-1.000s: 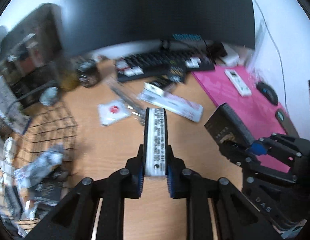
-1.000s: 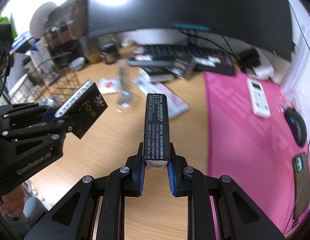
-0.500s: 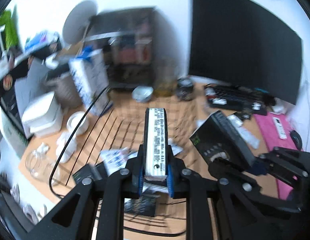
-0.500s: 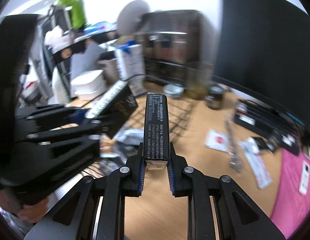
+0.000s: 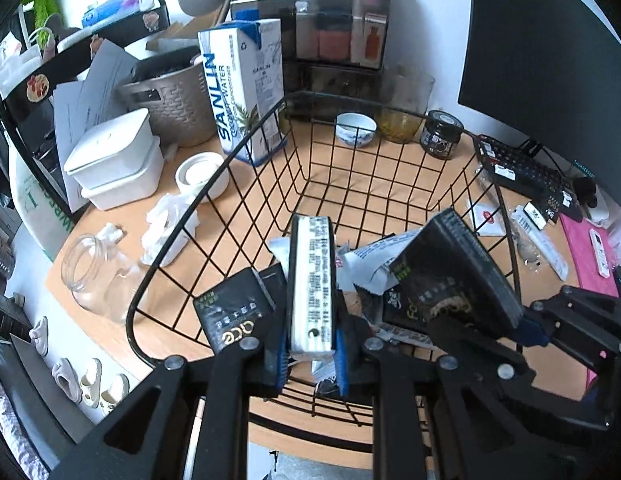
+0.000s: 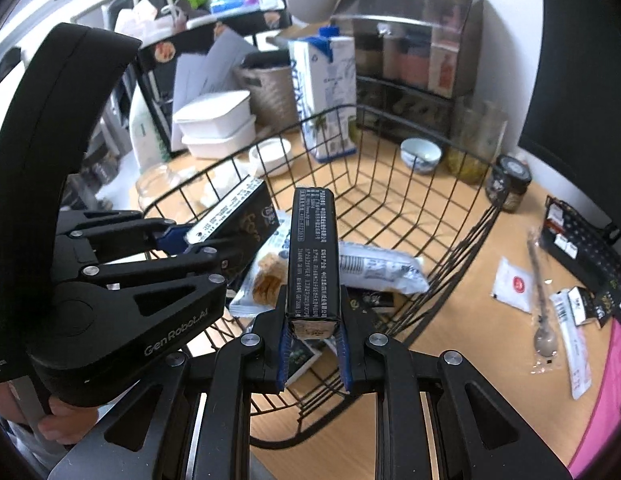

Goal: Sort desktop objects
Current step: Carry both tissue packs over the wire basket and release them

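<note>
In the left wrist view my left gripper is shut on a flat box, its white printed edge facing up. It hangs over the near half of a black wire basket. At the right, my right gripper is shut on a black box, also over the basket. The right wrist view shows that black box edge-on between my right gripper's pads, with the left gripper and its box close at the left. Snack packets lie in the basket.
Behind the basket stand a water carton, stacked white containers, a small bowl and a dark jar. A glass jar lies at the left. Keyboard, loose packets and pink mat are right.
Both grippers have swung left, from the desk in front of the monitor and keyboard to above the wire basket. Each kept hold of its box.
</note>
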Action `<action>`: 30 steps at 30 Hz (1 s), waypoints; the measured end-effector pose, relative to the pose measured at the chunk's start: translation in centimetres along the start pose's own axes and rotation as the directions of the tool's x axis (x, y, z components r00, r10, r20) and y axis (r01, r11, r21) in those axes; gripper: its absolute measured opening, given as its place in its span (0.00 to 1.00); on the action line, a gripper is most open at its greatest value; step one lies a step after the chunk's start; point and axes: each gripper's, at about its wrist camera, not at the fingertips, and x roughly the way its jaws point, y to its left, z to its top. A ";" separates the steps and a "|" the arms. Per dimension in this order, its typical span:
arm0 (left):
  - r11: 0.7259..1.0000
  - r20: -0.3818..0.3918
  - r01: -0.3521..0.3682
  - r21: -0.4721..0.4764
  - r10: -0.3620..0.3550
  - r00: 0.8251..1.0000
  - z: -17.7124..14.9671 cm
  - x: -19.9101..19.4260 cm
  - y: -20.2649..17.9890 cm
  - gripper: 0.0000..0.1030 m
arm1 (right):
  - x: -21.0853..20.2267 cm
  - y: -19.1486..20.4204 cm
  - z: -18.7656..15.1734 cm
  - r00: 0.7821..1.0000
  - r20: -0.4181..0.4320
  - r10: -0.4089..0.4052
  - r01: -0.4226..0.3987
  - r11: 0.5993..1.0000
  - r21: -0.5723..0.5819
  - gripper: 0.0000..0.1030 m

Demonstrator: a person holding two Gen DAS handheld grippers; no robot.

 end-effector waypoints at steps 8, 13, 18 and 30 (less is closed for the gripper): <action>1.000 0.028 -0.010 0.007 0.010 1.000 0.0 -0.4 -0.1 0.29 | 0.5 -0.3 0.0 1.000 0.008 0.017 -0.017 1.000 0.020 0.20; 1.000 0.072 -0.021 -0.009 0.022 0.997 0.3 -1.4 0.5 0.62 | -0.5 -1.0 0.1 0.999 0.036 0.024 -0.026 0.999 0.039 0.23; 1.000 0.098 0.000 0.001 0.000 0.995 0.7 -2.3 0.1 0.65 | -1.9 -1.4 -0.1 0.998 0.060 0.020 -0.023 0.998 0.054 0.28; 0.990 0.130 0.072 0.120 -0.087 0.988 1.5 -3.1 -6.7 0.66 | -7.2 -7.2 -2.6 0.988 0.119 -0.098 0.078 0.983 0.167 0.31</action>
